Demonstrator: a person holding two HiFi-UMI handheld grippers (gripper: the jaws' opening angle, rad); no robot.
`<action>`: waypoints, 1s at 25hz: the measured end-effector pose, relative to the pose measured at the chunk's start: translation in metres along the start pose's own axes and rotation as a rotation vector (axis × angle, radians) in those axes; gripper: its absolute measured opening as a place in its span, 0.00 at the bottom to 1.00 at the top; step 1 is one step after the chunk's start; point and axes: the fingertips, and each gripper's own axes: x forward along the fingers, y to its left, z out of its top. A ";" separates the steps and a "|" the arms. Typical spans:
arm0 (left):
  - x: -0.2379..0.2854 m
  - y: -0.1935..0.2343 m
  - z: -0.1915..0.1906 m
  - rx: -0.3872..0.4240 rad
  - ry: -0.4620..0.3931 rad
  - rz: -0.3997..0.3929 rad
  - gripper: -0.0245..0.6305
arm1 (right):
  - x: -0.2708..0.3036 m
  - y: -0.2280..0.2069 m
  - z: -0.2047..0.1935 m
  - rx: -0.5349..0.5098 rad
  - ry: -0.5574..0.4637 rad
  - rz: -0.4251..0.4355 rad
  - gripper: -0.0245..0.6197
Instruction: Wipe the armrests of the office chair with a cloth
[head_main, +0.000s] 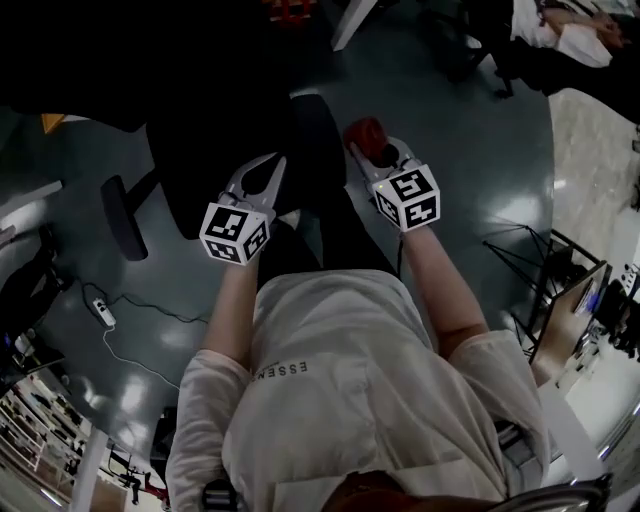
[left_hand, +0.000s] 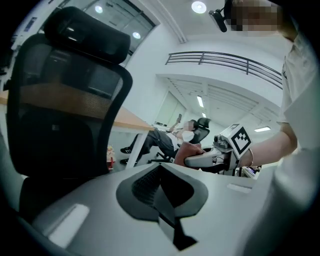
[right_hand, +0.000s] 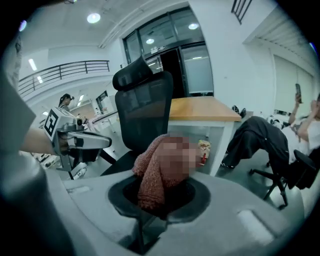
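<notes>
Head view: right gripper (head_main: 363, 152) clamps cloth (head_main: 366, 132); left gripper (head_main: 270, 168), closed empty, overlaps chair (head_main: 205, 165) edge; open floor (head_main: 470, 140) rightward.

Only one readable print: "ESSEN", small pale letters, upside down in the head view, on the front of the person's white shirt (head_main: 300, 385). Any further letters are lost in the fabric.

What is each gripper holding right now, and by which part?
Right gripper grips the reddish cloth by its bunched lower end; left gripper is shut, holding nothing.
</notes>
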 end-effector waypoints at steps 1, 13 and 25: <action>-0.001 0.006 0.001 -0.019 -0.015 0.040 0.06 | 0.012 -0.004 0.003 -0.029 0.022 0.023 0.11; -0.019 0.050 -0.035 -0.184 -0.087 0.303 0.06 | 0.139 -0.002 0.029 -0.315 0.130 0.145 0.11; -0.036 0.053 -0.066 -0.217 -0.111 0.307 0.06 | 0.167 0.026 0.008 -0.333 0.190 0.161 0.11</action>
